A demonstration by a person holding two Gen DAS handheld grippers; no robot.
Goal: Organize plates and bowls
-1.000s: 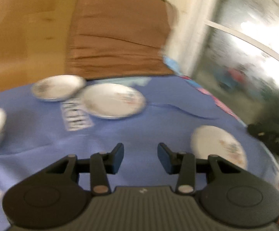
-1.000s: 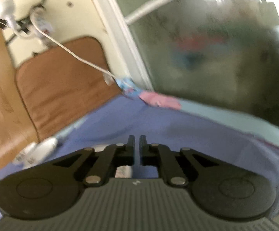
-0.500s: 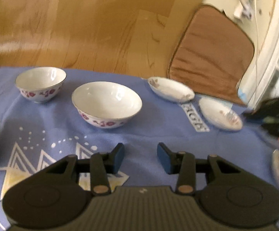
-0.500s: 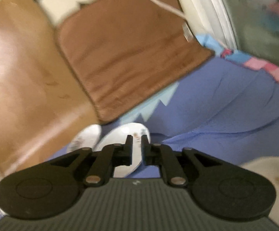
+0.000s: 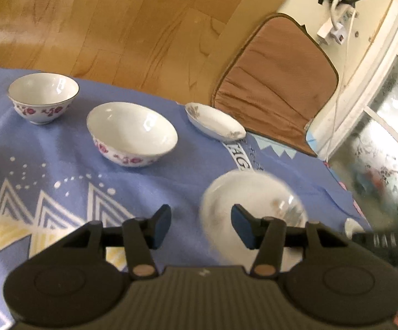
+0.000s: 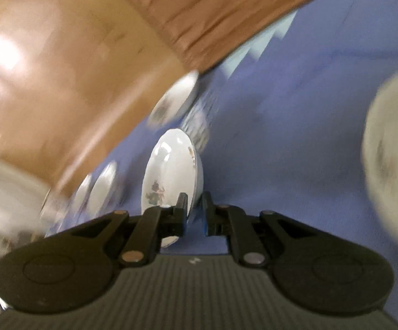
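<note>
Right fingers [image 6: 193,210]: mine, pinching the rim of a small plate [image 6: 171,170] between the two tips.
Small plate in my right fingers: held on edge, its long axis running straight away from me, face turned to my left; white, with a dark floral print near the held rim. In the left wrist view it is a blurred white disc [image 5: 254,209] just beyond my left tips.
Left fingers [image 5: 201,227]: mine, spread wide with blue pads [image 5: 162,224], holding nothing, above the blue cloth [image 5: 61,165] with white and yellow triangles.
Big bowl [image 5: 131,134]: upright on the cloth ahead of my left fingers, white with pink flowers round the outside.
Small bowl [image 5: 43,93]: upright, further left and back, same pink flower band.
Far plate [image 5: 214,121]: shallow, lying near the cloth's far edge, long axis slanting left-back to right-front.
Writing: a white strip [image 5: 240,159] on the cloth just in front of the far plate carries letters too blurred to read with certainty.
Beyond the cloth: brown cushion [image 5: 276,82] on the wood floor [image 5: 102,22].
</note>
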